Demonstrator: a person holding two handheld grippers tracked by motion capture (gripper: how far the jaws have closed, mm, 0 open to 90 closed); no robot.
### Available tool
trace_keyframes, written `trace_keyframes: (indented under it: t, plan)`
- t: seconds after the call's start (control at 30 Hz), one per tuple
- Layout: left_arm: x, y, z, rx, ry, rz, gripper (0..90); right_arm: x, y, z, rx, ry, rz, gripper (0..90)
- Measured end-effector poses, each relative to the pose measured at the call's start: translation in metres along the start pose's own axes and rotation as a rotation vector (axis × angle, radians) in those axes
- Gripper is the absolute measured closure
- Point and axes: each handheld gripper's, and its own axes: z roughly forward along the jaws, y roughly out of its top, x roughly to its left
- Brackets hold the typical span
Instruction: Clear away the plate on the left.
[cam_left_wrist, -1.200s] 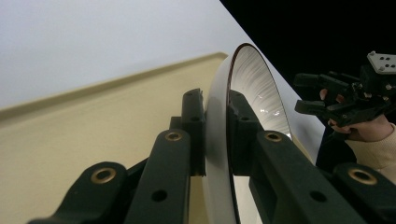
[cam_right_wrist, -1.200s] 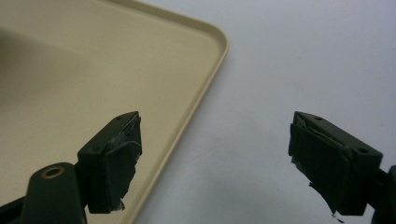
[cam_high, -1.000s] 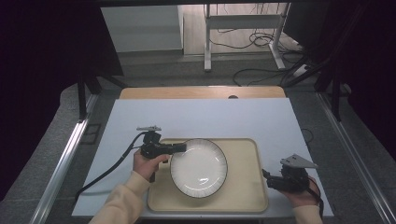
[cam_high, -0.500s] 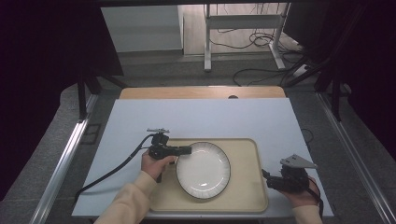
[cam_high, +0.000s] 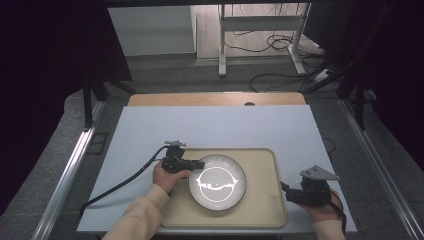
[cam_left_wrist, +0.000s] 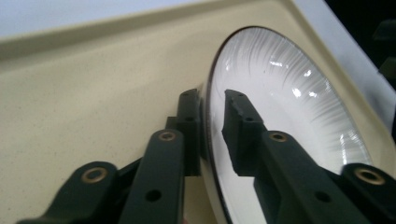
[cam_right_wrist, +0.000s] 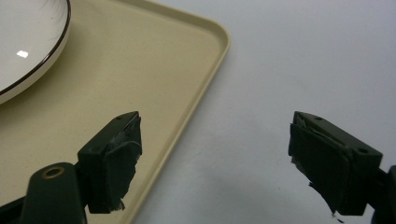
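Observation:
A white ribbed plate (cam_high: 217, 187) with a dark rim lies on the beige tray (cam_high: 260, 205). My left gripper (cam_high: 200, 164) reaches in from the left and straddles the plate's left rim. In the left gripper view the plate (cam_left_wrist: 289, 102) has its rim between the jaws of my left gripper (cam_left_wrist: 210, 100). These jaws have just been opening: one lies under the rim and the other stands slightly off the upper face. My right gripper (cam_high: 285, 189) rests by the tray's right edge, wide open (cam_right_wrist: 215, 126) over the tray's rim (cam_right_wrist: 140, 70) and the table, with nothing between its fingers.
The tray sits on a pale blue table top (cam_high: 215, 127) with bare surface behind and to both sides. A black cable (cam_high: 120, 182) trails from the left gripper toward the table's near left corner. A wooden strip (cam_high: 215, 98) borders the far edge.
The left gripper and the plate have shifted slightly right and toward the near edge, and the plate has settled lower on the tray. The right gripper has kept still.

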Motion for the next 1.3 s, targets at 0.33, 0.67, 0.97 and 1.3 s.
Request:
trace_keyframes:
  t: [0.33,0.67,0.97,1.3]
  plan:
    - [0.003,-0.001,0.006,0.033,-0.021,0.008,64.0,-0.001,-0.001,0.000,0.002,0.001,0.004,17.7]
    - [-0.003,0.003,-0.010,-0.038,0.032,0.065,40.1,-0.002,-0.002,-0.002,-0.002,-0.002,0.009,17.7]
    - [-0.007,0.003,-0.029,-0.068,0.075,0.106,31.0,-0.001,-0.002,-0.002,-0.001,-0.001,0.003,17.7]
    - [-0.014,0.004,-0.059,-0.115,0.151,0.168,31.0,-0.001,-0.003,-0.005,-0.004,-0.006,0.001,17.7]
